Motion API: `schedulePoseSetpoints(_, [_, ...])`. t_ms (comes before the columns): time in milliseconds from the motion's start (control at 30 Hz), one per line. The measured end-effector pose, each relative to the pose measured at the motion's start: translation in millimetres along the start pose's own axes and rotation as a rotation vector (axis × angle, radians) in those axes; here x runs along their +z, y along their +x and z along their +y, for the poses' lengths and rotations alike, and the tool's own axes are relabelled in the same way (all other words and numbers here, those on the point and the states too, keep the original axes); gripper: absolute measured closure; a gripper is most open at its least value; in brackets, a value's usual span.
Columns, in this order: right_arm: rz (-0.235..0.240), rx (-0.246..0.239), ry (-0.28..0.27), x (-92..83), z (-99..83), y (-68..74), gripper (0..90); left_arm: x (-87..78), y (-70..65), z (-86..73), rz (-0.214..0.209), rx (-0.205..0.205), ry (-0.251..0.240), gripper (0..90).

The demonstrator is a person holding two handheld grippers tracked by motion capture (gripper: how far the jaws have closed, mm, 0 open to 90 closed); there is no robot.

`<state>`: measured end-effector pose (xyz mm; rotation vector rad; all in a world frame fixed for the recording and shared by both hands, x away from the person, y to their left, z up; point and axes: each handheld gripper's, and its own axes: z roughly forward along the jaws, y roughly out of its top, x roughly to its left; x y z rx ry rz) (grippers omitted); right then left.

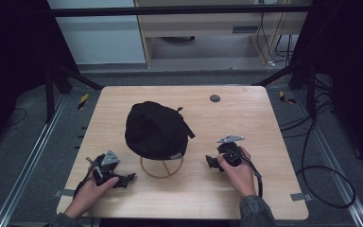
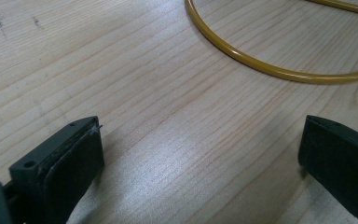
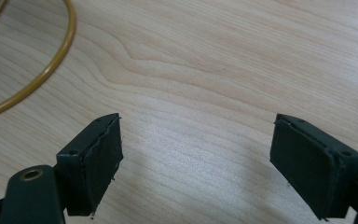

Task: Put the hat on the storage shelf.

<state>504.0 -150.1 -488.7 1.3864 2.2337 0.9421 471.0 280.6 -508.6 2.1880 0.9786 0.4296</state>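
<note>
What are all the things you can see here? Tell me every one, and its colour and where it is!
cap: one, black, middle of the table, sitting on top of the stand
stand: one, yellow wire with a ring base, under the cap, between the two grippers
round plug: one, dark grey, in the tabletop near the far edge
table: one, light wood, middle of the high view
tape marks: two, yellow and black, on the floor by the table's far corners
cables: several, black, on the floor to the right
left gripper: one, black, near left of the table, jaws wide apart, holding nothing
right gripper: one, black, near right of the table, jaws wide apart, holding nothing
hands: two, one holding each gripper
</note>
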Motion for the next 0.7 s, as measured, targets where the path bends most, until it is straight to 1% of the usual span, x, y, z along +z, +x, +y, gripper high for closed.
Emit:
schedulePoseSetpoints(133, [-0.002,0.013,0.006,6.1,-3.7,0.3,16.1,0.0,0.0,0.0,0.0,0.0,0.0,0.0])
schedulePoseSetpoints(267, [-0.011,0.004,0.01,10.7,-6.6,0.8,14.2,0.0,0.0,0.0,0.0,0.0,0.0,0.0])
schedulePoseSetpoints(400, [-0.046,-0.001,-0.013,13.3,-9.6,4.2,13.6,0.0,0.0,0.0,0.0,0.0,0.0,0.0])
schedulePoseSetpoints(433, [-0.06,-0.015,-0.018,14.1,-10.6,6.0,12.3,0.0,0.0,0.0,0.0,0.0,0.0,0.0])
schedulePoseSetpoints(567, [-0.072,-0.007,-0.069,15.2,-17.0,8.1,10.9,-0.1,0.1,0.0,0.002,0.003,0.0,0.0])
schedulePoseSetpoints(700, [-0.074,-0.005,-0.068,13.4,-19.0,9.1,10.7,-0.1,-0.2,-0.1,0.001,-0.001,0.0,0.0])
